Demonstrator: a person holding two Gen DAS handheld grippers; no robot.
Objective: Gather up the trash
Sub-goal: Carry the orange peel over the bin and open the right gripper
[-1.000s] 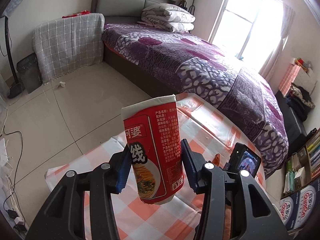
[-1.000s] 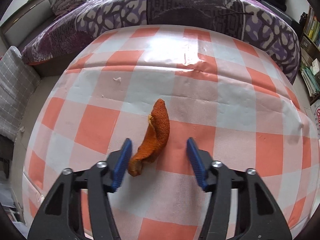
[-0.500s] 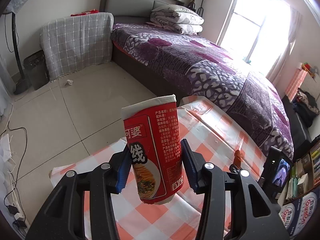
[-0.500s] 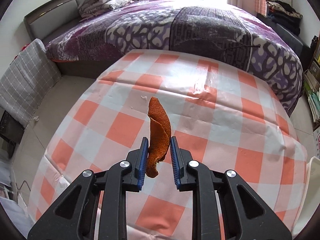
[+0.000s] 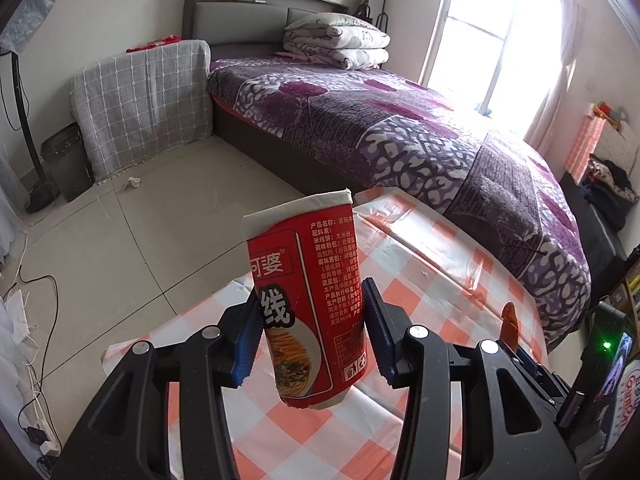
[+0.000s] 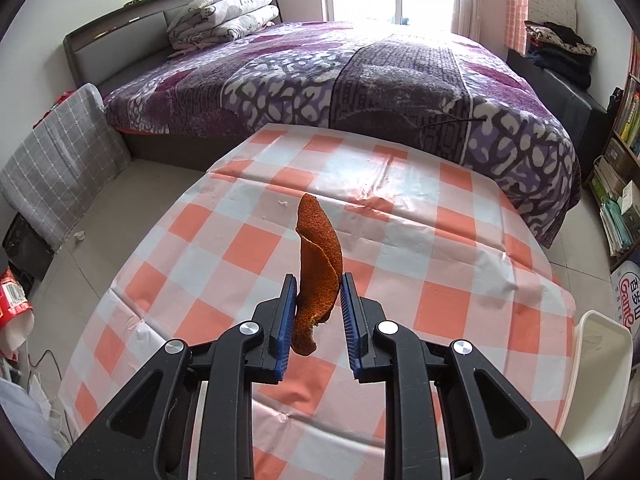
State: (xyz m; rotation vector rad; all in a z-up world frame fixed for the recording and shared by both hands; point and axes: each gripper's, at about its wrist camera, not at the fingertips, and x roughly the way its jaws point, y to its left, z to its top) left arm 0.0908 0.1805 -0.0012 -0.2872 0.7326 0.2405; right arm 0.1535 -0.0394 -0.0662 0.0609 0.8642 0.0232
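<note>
Below you is the checkered desk (image 6: 460,240). Your left gripper (image 5: 310,330) clamps the red noodle cup (image 5: 308,300), tilted, above the desk's edge. Your right gripper (image 6: 318,316) pinches the orange peel (image 6: 318,276) above its middle.

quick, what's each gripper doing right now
Left gripper: shut on the red paper noodle cup.
Right gripper: shut on the curled orange peel strip.

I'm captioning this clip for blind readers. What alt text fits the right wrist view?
The right gripper pinches a curled orange peel, lifted above a table covered in an orange-and-white checked cloth. Behind the table is a bed with a purple patterned cover, folded quilts at its head and a bright window beyond.
</note>
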